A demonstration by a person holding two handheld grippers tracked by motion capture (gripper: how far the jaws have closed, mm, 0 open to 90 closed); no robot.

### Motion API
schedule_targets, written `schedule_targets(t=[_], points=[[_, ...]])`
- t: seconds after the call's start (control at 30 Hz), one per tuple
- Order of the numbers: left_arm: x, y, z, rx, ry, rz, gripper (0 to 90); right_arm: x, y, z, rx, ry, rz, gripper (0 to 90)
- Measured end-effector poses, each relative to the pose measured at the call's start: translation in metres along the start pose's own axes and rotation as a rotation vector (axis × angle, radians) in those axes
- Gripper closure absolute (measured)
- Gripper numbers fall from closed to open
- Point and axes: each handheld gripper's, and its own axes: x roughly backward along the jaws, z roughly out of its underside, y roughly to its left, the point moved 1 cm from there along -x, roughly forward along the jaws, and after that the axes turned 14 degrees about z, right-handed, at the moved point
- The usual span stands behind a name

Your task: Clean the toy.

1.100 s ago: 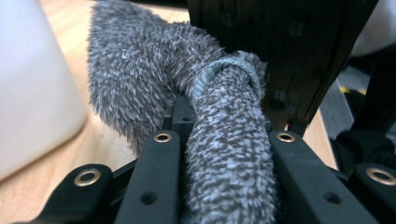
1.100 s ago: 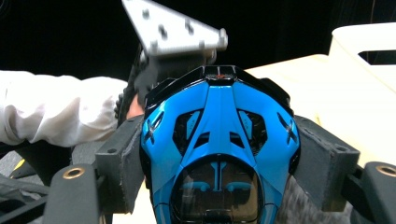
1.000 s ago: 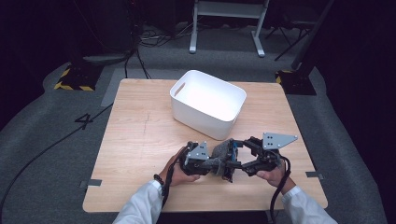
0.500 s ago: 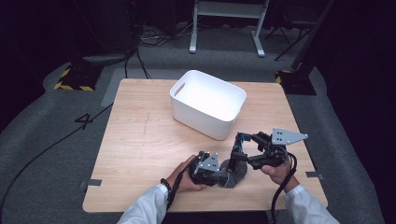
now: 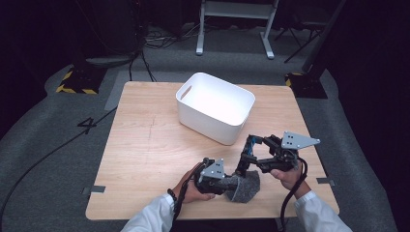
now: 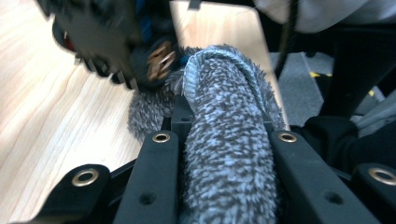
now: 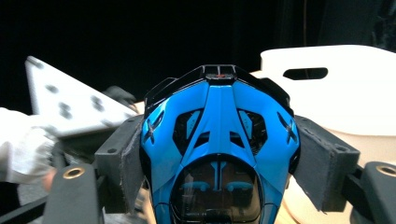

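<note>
Low in the high view, left of centre: left gripper (image 5: 226,182) pinching a grey fuzzy cloth (image 5: 244,186), jaws pressing tight on its rolled bulk (image 6: 227,154), cloth lying on the wooden table (image 5: 145,145) near the bottom edge. Just right of it: right gripper (image 5: 244,164) clamping a blue-and-black toy car (image 7: 219,144) between its pads, nose touching the cloth. Above centre: white bin (image 5: 215,106) sitting apart.

On the table (image 5: 145,145) there was one white bin (image 5: 215,107), one grey fuzzy cloth (image 5: 244,186) and one blue-and-black toy car (image 7: 218,144). Two grippers were present, a left gripper (image 5: 212,178) and a right gripper (image 5: 247,157), one in each hand.
</note>
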Motion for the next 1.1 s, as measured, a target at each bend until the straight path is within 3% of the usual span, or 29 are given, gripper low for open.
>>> schedule_targets(t=[0.17, 0.27, 0.37, 0.43, 0.57, 0.83, 1.0, 1.1], points=[[0.022, -0.005, -0.011, -0.016, -0.098, -0.030, 73.4, -0.002, -0.003, 0.004, -0.011, 0.017, 0.013, 26.7], [0.031, -0.009, -0.018, -0.027, -0.169, -0.028, 73.5, -0.006, 0.001, 0.005, 0.008, 0.033, 0.024, 26.6], [0.034, -0.016, -0.027, -0.053, -0.186, -0.035, 73.5, -0.014, 0.006, 0.010, 0.031, 0.068, 0.044, 26.7], [0.029, -0.018, -0.029, -0.055, -0.157, -0.063, 73.6, -0.019, 0.009, 0.012, 0.027, 0.083, 0.042, 26.6], [0.022, -0.011, -0.023, -0.014, -0.112, -0.131, 74.0, -0.021, 0.011, 0.012, 0.013, 0.081, 0.043, 26.7], [0.009, -0.001, -0.010, 0.043, -0.002, -0.142, 74.2, -0.016, 0.005, 0.012, 0.001, 0.068, 0.072, 26.7], [-0.007, 0.001, -0.003, 0.037, 0.105, -0.147, 74.2, -0.013, 0.004, 0.011, 0.000, 0.058, 0.075, 26.7], [-0.007, 0.005, 0.002, 0.045, 0.134, -0.159, 74.2, -0.010, 0.004, 0.009, 0.001, 0.045, 0.076, 26.6]])
